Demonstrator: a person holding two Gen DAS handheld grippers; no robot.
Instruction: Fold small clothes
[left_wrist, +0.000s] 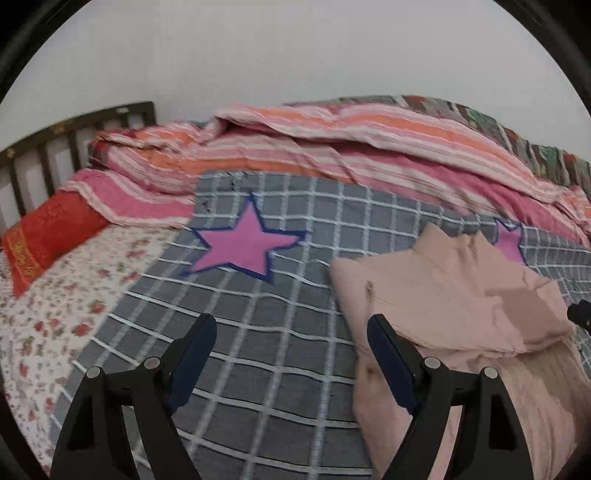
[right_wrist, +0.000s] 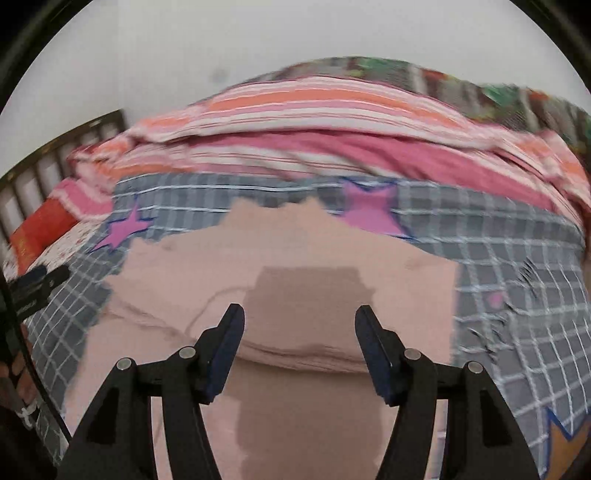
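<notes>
Both grippers hang open and empty over the bed: our left gripper just beside the pink garment at three o'clock, our right gripper directly above it. We should pinch matching edges, fold evenly, and flatten.

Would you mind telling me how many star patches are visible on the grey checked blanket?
3. In the right wrist view: a pink star far left, a pink star beyond the pink garment, and an orange star near right. More may be hidden under the garment.
</notes>
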